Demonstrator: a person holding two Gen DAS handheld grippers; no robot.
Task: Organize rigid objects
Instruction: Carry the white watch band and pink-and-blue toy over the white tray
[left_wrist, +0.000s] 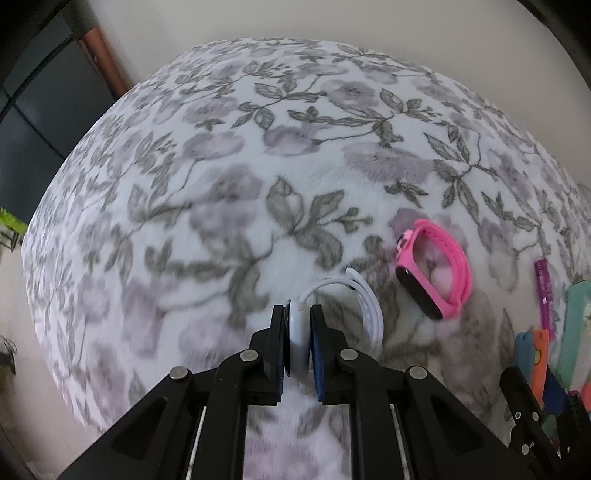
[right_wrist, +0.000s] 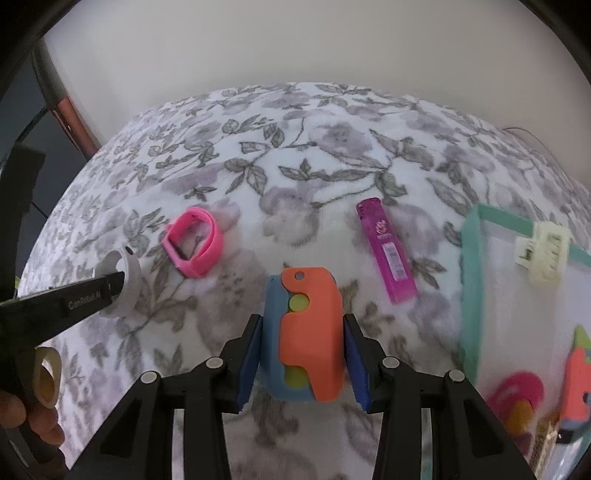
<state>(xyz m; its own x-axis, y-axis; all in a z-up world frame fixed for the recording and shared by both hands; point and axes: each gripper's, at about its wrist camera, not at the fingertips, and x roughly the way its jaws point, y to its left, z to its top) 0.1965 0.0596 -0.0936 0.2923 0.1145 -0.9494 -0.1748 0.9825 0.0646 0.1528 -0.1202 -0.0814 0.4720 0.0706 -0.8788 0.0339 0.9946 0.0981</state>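
Note:
My left gripper (left_wrist: 298, 314) is shut on a white watch (left_wrist: 364, 306), its band curling out to the right of the fingers; it also shows in the right wrist view (right_wrist: 129, 284). My right gripper (right_wrist: 303, 321) is shut on an orange and blue toy block (right_wrist: 306, 332) with yellow-green dots, held just above the floral cloth. A pink watch (left_wrist: 436, 273) lies on the cloth right of the left gripper and also shows in the right wrist view (right_wrist: 194, 245). A purple lighter (right_wrist: 386, 251) lies ahead right of the right gripper.
A teal-rimmed white box (right_wrist: 471, 280) at the right holds a cream hair claw (right_wrist: 543, 254), an orange toy (right_wrist: 576, 384) and a pink round item (right_wrist: 517, 395). The floral cloth (left_wrist: 258, 166) covers a round table. A wall stands behind.

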